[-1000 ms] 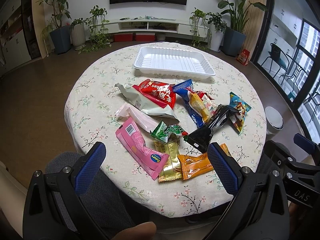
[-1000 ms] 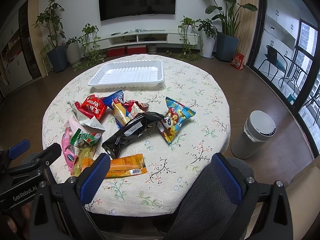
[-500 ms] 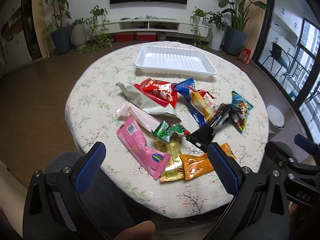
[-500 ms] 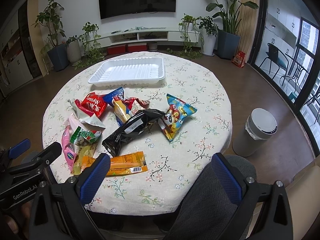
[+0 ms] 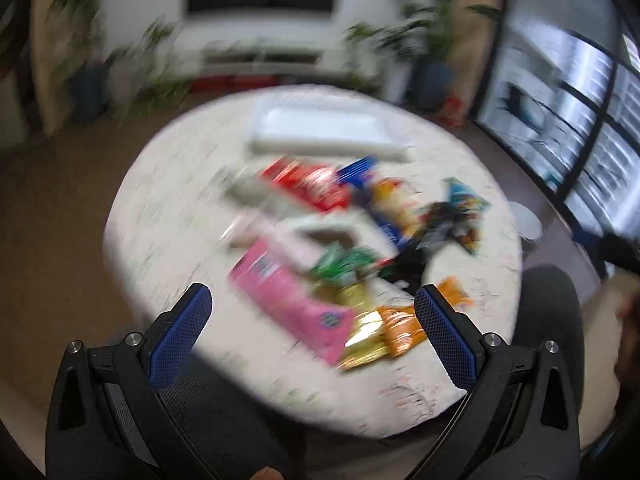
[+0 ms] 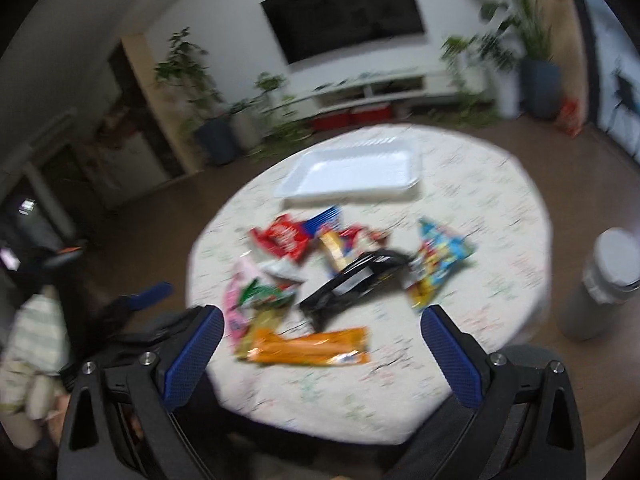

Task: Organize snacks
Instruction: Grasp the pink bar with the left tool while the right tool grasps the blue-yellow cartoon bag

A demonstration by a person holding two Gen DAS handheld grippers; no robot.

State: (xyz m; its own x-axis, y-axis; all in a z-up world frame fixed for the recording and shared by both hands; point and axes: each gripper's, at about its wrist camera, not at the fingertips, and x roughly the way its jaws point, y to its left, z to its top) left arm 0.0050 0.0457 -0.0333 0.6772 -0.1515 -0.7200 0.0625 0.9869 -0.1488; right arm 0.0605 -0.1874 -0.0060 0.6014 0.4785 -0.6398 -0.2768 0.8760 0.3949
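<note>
Both views now smeared: left claw (image 5: pixel 312 324) and right claw (image 6: pixel 320 344), jaws wide apart and empty, have started swinging toward the snacks (image 6: pixel 344 272); tray (image 6: pixel 352 172) still bare.

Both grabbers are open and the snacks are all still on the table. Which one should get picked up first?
Probably the orange packet: it lies nearest, just ahead of the open right gripper, and nothing lies on top of it. The white tray beyond the pile holds nothing yet. So I'd lower the right gripper onto that packet first. The pictures are blurry, so go slowly.
</note>
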